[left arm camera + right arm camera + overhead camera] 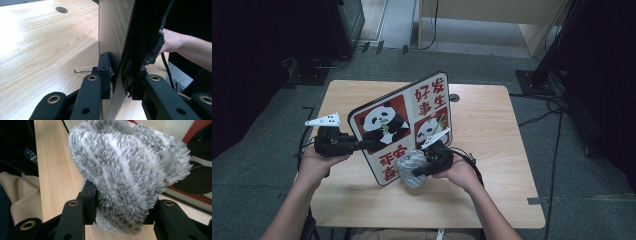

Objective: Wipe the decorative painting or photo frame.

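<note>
- My left gripper point(371, 144) is clamped on the left edge of the panda board point(404, 125), holding it upright on the table point(492, 130)
- Right gripper point(416, 172) is clamped on the grey fluffy cloth point(410, 166)
- Cloth sits at the board's lower front, touching or v. close (can't tell which), so right hand's nearer; wipe runs up & across the printed face

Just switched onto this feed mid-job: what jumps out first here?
The panda board, red and white, stands tilted on edge at mid-table, the left gripper clamped on its left edge. Against its lower front, the right gripper holds a fluffy grey cloth.
</note>
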Action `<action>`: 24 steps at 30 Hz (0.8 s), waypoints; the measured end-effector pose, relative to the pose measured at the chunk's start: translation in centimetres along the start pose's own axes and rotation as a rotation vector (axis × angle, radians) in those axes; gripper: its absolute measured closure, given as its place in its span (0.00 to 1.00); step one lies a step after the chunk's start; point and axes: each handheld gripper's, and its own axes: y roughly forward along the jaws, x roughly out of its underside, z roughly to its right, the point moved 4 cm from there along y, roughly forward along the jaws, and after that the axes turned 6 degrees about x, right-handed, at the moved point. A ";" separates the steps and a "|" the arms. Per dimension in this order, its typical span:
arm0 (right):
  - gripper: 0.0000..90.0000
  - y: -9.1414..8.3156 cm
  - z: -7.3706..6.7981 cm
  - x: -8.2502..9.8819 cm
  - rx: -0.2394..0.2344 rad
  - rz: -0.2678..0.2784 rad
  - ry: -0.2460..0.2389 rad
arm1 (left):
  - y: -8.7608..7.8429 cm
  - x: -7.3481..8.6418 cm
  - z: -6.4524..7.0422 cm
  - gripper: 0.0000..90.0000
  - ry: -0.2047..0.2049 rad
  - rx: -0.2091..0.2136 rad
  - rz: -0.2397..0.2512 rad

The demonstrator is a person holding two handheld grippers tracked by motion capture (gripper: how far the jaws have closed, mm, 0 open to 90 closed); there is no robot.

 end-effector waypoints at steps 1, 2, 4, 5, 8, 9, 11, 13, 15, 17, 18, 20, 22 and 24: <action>0.65 0.0 0.0 0.0 -0.003 0.003 -0.003 | 0.0 0.0 0.0 0.84 -0.002 0.002 0.001; 0.65 -0.2 0.0 -0.1 -0.005 0.005 -0.002 | 0.0 0.0 0.0 0.84 -0.003 0.003 0.001; 0.65 -0.3 -0.1 -0.1 -0.006 0.004 -0.003 | 0.0 0.0 0.0 0.83 -0.005 0.001 0.002; 0.65 -0.4 -0.1 -0.1 -0.006 0.005 -0.004 | 0.0 0.0 -0.1 0.82 -0.006 0.000 0.002; 0.65 -0.6 -0.2 -0.2 -0.007 0.009 -0.007 | 0.0 0.0 -0.1 0.79 -0.008 -0.007 0.000; 0.65 -0.7 -0.2 -0.2 -0.008 0.009 -0.008 | 0.0 0.0 -0.1 0.78 -0.010 -0.004 0.000; 0.66 -0.9 -0.3 -0.3 -0.009 0.012 -0.003 | -0.3 -0.2 0.0 0.74 -0.020 0.031 0.032; 0.66 -1.0 -0.3 -0.3 -0.008 0.014 -0.004 | -0.7 -0.5 0.0 0.72 -0.017 0.040 0.073; 0.66 -1.1 -0.3 -0.3 -0.006 0.016 -0.004 | -0.9 -0.5 0.0 0.73 -0.018 0.033 0.078; 0.66 -1.2 -0.3 -0.4 -0.009 0.018 -0.002 | -1.3 -0.5 -0.1 0.74 -0.020 0.027 0.076; 0.66 -1.3 -0.4 -0.5 -0.010 0.020 0.002 | -1.4 -0.4 -0.1 0.76 -0.018 0.024 0.074; 0.66 -1.6 -0.5 -0.6 -0.010 0.025 0.001 | -1.6 -0.3 -0.2 0.77 -0.012 0.013 0.065; 0.66 -1.9 -0.7 -0.9 -0.013 0.034 -0.001 | -1.7 -0.2 -0.2 0.78 -0.007 0.005 0.053; 0.66 -2.5 -1.0 -1.3 -0.013 0.047 -0.004 | -1.8 -0.2 -0.2 0.79 -0.007 0.007 0.050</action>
